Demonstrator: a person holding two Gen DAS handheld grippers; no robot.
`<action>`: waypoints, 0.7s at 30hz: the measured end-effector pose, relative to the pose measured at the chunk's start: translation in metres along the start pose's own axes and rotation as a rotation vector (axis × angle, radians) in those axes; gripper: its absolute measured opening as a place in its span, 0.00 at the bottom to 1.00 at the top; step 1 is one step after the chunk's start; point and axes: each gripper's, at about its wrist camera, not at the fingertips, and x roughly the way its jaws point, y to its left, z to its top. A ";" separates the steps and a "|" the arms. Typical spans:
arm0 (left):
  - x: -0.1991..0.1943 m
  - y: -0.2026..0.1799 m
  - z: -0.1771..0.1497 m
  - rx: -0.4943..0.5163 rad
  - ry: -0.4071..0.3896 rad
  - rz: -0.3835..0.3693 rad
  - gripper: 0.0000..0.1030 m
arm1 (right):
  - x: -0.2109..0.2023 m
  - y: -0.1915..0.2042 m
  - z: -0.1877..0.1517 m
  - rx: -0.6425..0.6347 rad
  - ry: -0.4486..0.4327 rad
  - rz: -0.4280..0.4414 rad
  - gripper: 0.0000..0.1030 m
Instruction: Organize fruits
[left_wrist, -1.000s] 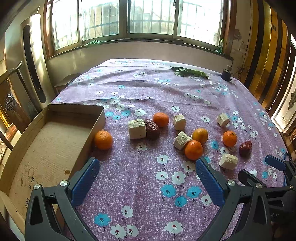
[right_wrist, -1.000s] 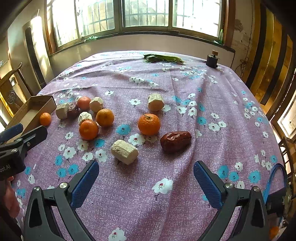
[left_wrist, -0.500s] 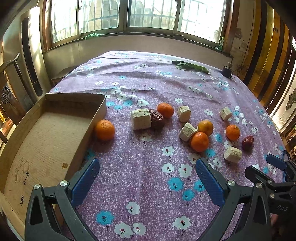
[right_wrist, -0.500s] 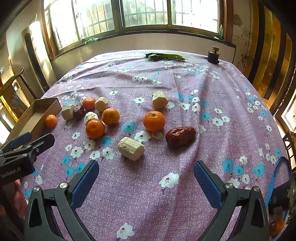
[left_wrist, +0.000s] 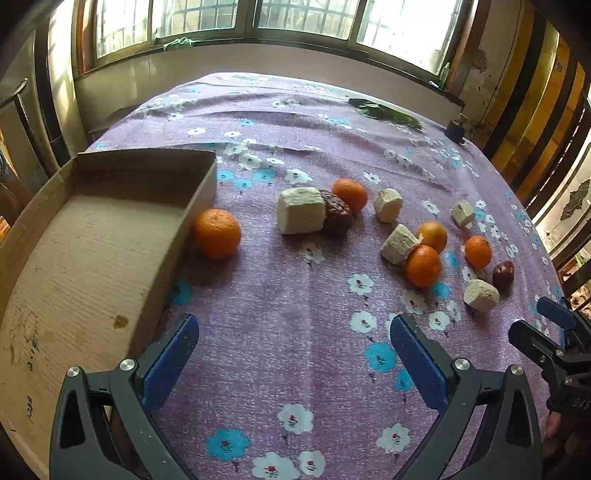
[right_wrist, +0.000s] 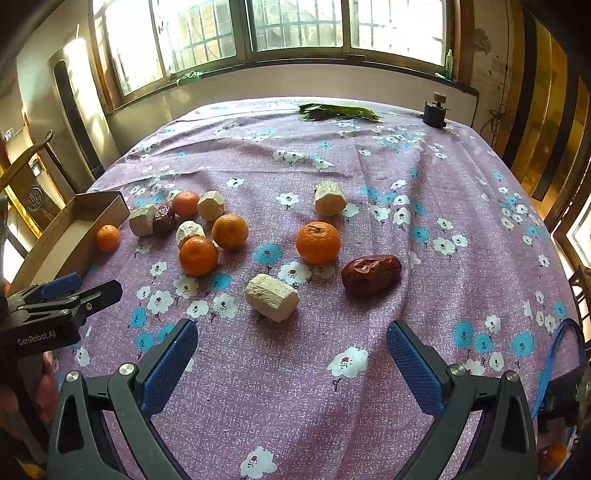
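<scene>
Holding both claws wide open and empty, I hover low over the desk (right_wrist: 461, 206) with its purple flowered cloth. My left claw (left_wrist: 293, 360) has nothing between its blue pads, and its near pad is just beside the wall of the cardboard box (left_wrist: 92, 236). My right claw (right_wrist: 291, 360) is also spread wide, with only cloth under it.

Nearest to the right claw lies a pale cut chunk (right_wrist: 271, 297), then a big orange (right_wrist: 317, 242) and a wrinkled red date (right_wrist: 371, 275) beside it. Further left there is a cluster: two more oranges, some pale chunks and a second date, touching or nearly touching each other. One small orange (left_wrist: 217, 232) sits against the outside wall of the box, close to my left claw.

The box is empty as far as I can see. So I judge that the task is at its very start: no fruit is sorted yet, and all of them wait on the cloth. Probably the orange next to the box is the easiest first one for my left claw.
</scene>
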 end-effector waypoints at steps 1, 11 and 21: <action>-0.001 0.004 0.001 -0.004 -0.003 0.004 1.00 | 0.000 0.000 0.001 0.000 -0.001 0.003 1.00; -0.003 0.008 0.003 0.022 0.001 -0.004 1.00 | 0.004 0.001 -0.001 -0.006 0.013 0.028 1.00; -0.011 -0.013 0.009 0.045 -0.031 -0.007 1.00 | 0.007 0.000 -0.002 -0.027 0.024 0.037 1.00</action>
